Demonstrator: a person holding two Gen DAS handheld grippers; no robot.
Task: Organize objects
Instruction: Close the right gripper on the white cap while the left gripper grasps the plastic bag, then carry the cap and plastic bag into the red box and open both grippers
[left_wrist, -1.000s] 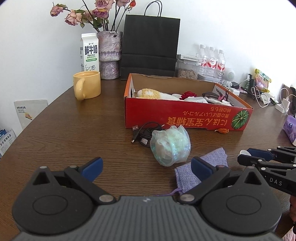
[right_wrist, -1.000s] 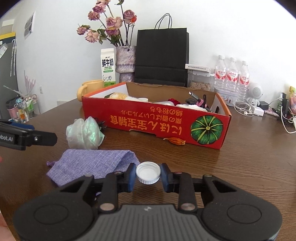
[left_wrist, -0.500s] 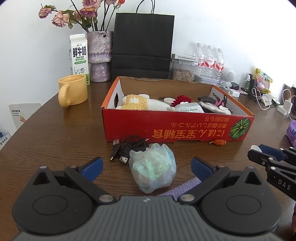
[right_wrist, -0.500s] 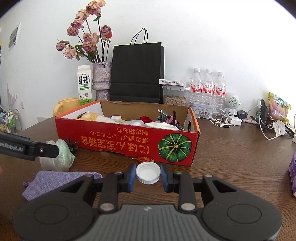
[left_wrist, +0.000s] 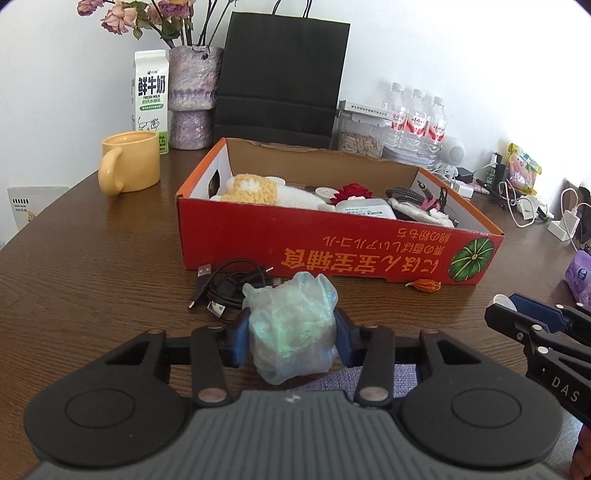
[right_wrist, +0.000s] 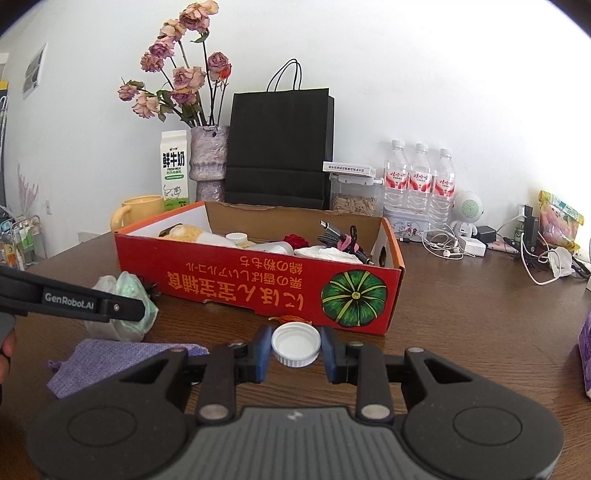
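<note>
Red cardboard box (left_wrist: 332, 247) part-filled; left gripper (left_wrist: 291, 338) just closed onto crumpled plastic bag (left_wrist: 293, 328), right gripper (right_wrist: 295, 349) clamps white bottle cap (right_wrist: 295, 343); USB cable (left_wrist: 225, 290), purple pouch (right_wrist: 110, 360) remain outside.

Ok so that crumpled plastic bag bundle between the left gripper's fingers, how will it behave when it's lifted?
The plastic bag bundle looks thin and crumpled, so probably light and squashy. The left gripper, jaws just closing, presses its sides; the film may slip or deform. Loose folds at the bottom could sag.

Crinkly thin plastic bag (left_wrist: 291, 325), glossy wood-grain table (left_wrist: 92, 280), matt cardboard box (left_wrist: 332, 251), woven cloth pouch (right_wrist: 110, 362).
</note>
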